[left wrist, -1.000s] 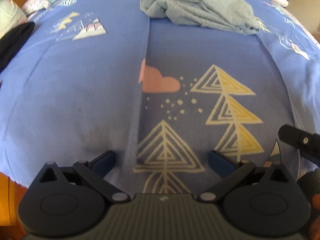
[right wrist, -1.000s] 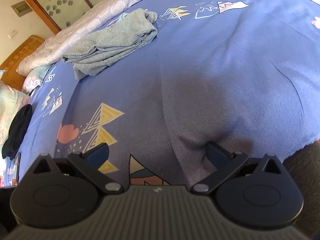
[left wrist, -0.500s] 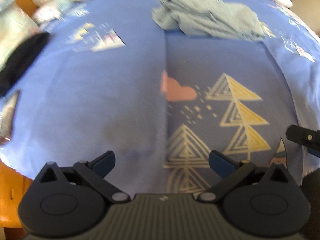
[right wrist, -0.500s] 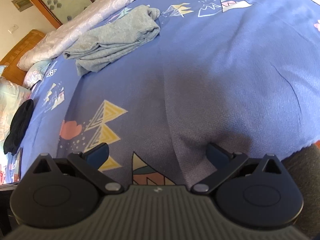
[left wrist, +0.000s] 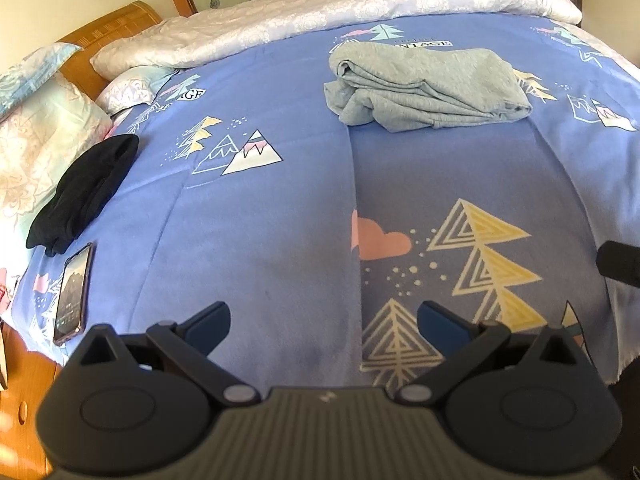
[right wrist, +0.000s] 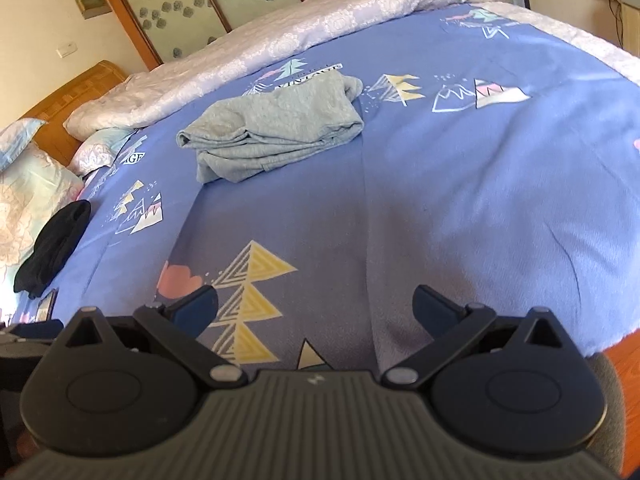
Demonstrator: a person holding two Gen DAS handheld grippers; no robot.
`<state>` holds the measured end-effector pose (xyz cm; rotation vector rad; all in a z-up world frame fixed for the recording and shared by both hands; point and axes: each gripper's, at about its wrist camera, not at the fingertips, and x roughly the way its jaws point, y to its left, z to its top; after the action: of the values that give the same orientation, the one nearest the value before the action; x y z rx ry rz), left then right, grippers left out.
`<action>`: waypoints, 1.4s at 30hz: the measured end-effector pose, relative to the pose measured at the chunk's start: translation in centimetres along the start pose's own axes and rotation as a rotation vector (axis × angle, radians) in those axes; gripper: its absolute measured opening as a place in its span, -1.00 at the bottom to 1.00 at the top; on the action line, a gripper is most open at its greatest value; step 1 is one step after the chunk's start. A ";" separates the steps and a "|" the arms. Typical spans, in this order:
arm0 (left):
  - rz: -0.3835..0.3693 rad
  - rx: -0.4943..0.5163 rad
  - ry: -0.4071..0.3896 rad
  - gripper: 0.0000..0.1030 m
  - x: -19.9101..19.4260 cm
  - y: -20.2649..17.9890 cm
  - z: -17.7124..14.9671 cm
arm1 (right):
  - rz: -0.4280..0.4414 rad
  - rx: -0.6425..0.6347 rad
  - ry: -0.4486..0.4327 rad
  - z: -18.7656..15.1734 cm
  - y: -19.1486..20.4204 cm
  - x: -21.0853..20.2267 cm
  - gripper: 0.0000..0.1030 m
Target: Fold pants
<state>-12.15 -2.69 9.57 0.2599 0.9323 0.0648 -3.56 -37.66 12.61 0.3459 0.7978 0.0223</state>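
Pants of soft grey knit [left wrist: 428, 88] are lying in a loosely folded bundle far up the blue patterned bed [left wrist: 260, 248], well apart from both grippers. Left gripper [left wrist: 323, 318] and right gripper [right wrist: 315, 304] are hovering released, gripping nothing. Only the left view is showing the whole phone [left wrist: 72, 294].

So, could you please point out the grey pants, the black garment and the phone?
grey pants [left wrist: 428, 84], left wrist view, middle of the top folded layer.
black garment [left wrist: 86, 190], left wrist view, centre of the bundle.
phone [left wrist: 72, 294], left wrist view, middle of its screen.
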 end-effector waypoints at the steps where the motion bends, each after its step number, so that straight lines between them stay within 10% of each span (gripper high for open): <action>1: 0.001 0.000 0.000 1.00 0.0 -0.1 -0.1 | -0.002 0.006 0.005 0.0 0.0 0.2 1.00; 42: -0.086 0.018 0.102 1.00 1.7 -0.9 -1.0 | 0.010 0.061 0.093 -0.9 -0.7 1.1 1.00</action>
<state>-12.05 -3.08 7.45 0.2346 1.0452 -0.0101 -3.44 -37.92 11.04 0.4085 0.8900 0.0232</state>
